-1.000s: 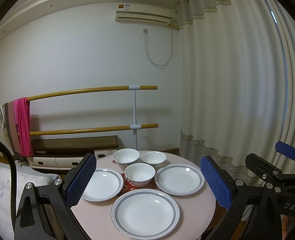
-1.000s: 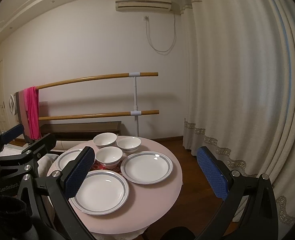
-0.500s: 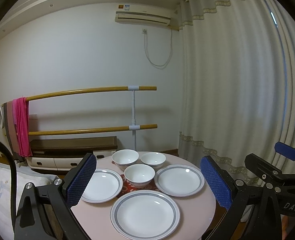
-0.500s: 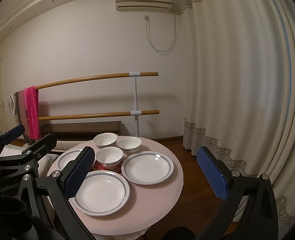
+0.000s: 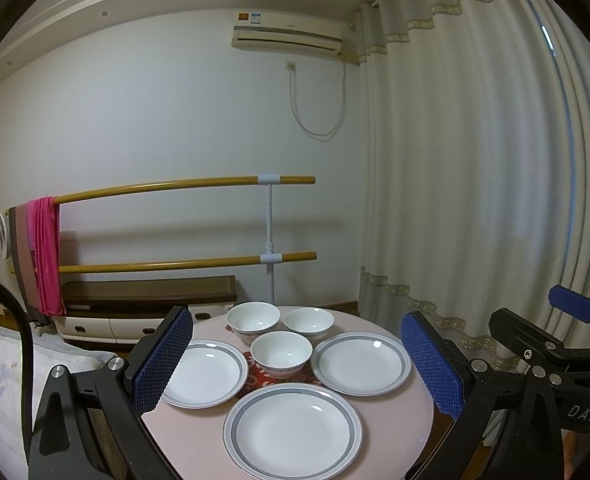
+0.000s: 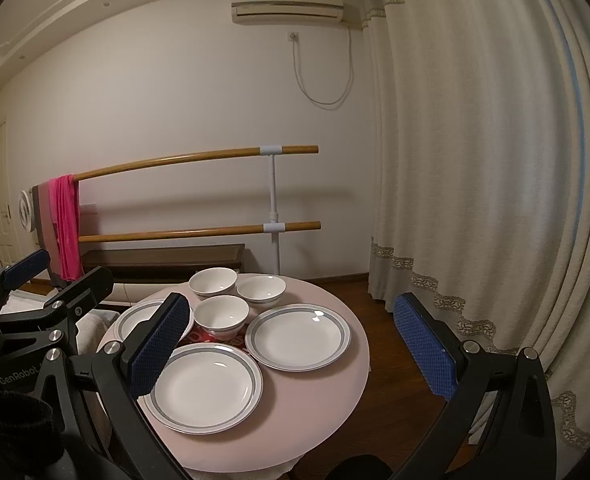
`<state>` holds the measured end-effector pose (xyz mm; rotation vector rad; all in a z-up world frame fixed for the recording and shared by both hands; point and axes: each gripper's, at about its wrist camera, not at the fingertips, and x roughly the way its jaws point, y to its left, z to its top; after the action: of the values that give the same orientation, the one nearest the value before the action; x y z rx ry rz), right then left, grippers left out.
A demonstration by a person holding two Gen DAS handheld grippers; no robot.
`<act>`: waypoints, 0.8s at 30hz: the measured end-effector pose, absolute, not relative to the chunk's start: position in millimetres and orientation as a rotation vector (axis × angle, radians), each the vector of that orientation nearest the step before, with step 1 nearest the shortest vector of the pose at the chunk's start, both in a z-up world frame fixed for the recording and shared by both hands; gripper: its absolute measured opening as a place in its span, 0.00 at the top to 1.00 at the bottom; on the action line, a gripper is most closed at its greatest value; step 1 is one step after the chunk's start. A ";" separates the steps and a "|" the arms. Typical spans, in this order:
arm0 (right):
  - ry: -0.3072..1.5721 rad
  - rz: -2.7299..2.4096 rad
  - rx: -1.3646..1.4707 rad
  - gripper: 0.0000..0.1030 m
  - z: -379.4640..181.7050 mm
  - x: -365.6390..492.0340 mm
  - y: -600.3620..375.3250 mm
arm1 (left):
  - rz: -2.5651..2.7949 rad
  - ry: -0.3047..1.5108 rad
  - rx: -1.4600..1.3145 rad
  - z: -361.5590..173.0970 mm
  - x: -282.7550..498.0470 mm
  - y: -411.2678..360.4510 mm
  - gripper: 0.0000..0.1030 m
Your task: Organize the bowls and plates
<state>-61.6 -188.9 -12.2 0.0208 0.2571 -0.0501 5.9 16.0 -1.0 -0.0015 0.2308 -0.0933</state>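
Both the left hand-held gripper (image 5: pixel 295 364) and the right hand-held gripper (image 6: pixel 291 356) hang wide apart, gripping nothing, above the round pink bench (image 6: pixel 319 392). On it, three grey-rimmed plates (image 5: pixel 293 430) lie at 3, 6 and 9 o'clock around three white bowls (image 5: pixel 281 354) clustered toward 12.
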 end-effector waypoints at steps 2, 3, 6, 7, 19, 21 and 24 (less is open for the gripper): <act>0.258 -0.050 0.021 0.00 -12.0 -61.4 -188.9 | -0.093 0.230 -0.003 -0.7 6.2 16.2 0.01; 0.258 -0.050 0.020 0.00 -12.3 -61.6 -188.9 | -0.094 0.231 -0.004 -1.0 6.5 16.4 0.01; 0.257 -0.051 0.020 0.00 -12.1 -61.5 -188.6 | -0.094 0.228 -0.006 -1.1 6.2 16.8 0.01; 0.256 -0.051 0.020 0.00 -12.1 -61.4 -188.2 | -0.093 0.227 -0.006 -1.0 6.1 17.0 0.01; 0.259 -0.048 0.021 0.00 -10.8 -61.2 -187.5 | -0.092 0.228 -0.005 -1.9 6.9 17.6 0.01; 0.259 -0.047 0.020 0.00 -9.8 -60.7 -185.3 | -0.092 0.228 -0.005 -1.9 7.5 17.7 0.01; 0.260 -0.047 0.020 0.00 -9.8 -60.7 -185.3 | -0.091 0.229 -0.005 -2.0 8.2 17.9 0.01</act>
<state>-60.7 -185.3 -9.8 0.0204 0.2597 -0.0468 8.2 17.9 -2.0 -0.0048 0.2290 -0.0915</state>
